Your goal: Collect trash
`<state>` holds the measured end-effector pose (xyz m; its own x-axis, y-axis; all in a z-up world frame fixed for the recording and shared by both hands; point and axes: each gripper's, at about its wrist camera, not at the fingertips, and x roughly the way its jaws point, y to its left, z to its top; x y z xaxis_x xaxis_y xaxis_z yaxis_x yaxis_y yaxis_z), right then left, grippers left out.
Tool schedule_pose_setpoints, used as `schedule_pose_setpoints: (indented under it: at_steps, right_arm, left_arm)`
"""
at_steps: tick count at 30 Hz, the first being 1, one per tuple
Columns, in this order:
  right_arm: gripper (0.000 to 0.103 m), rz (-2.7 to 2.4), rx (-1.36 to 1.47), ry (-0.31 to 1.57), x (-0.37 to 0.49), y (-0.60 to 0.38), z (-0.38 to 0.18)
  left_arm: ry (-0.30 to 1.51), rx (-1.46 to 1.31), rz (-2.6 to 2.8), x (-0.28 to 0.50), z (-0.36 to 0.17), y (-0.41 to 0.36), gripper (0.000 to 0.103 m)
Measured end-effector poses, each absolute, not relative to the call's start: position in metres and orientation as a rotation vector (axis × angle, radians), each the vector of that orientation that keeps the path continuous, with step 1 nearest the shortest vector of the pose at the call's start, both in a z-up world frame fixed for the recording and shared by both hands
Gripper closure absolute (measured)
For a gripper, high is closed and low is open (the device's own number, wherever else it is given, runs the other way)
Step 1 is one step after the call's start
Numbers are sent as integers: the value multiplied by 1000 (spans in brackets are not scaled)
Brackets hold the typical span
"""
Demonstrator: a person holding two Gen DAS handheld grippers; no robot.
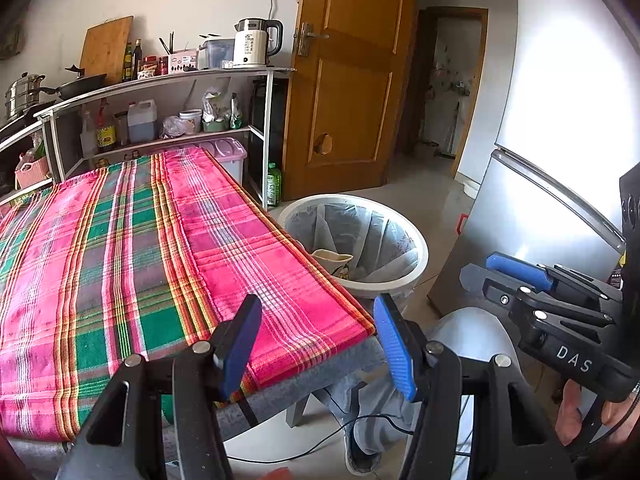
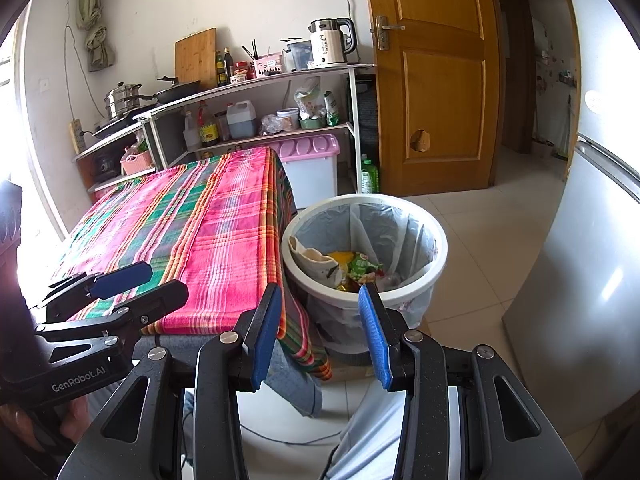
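The white trash bin [image 2: 364, 248], holding wrappers and standing on the floor against the tabletop's [image 2: 192, 220] right edge, lies just ahead of the right gripper [image 2: 320, 332], nearer than the left gripper [image 1: 316, 344]; both jaws gape wide, empty.

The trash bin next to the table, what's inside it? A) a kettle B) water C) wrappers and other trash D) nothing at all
C: the right wrist view looks down into the trash bin, where colorful wrappers lie in the plastic liner.
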<state>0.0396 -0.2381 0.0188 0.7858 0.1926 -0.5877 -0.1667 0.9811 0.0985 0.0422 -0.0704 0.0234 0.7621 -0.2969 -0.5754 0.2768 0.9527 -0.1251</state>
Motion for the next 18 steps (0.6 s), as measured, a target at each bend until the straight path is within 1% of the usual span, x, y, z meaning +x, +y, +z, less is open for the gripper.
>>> schedule_pose_setpoints:
  at_steps: [18]
  right_arm:
    - [62,194,40,637,40,-238,19]
  left_arm:
    - [637,-48,-328,43,22,-68,43]
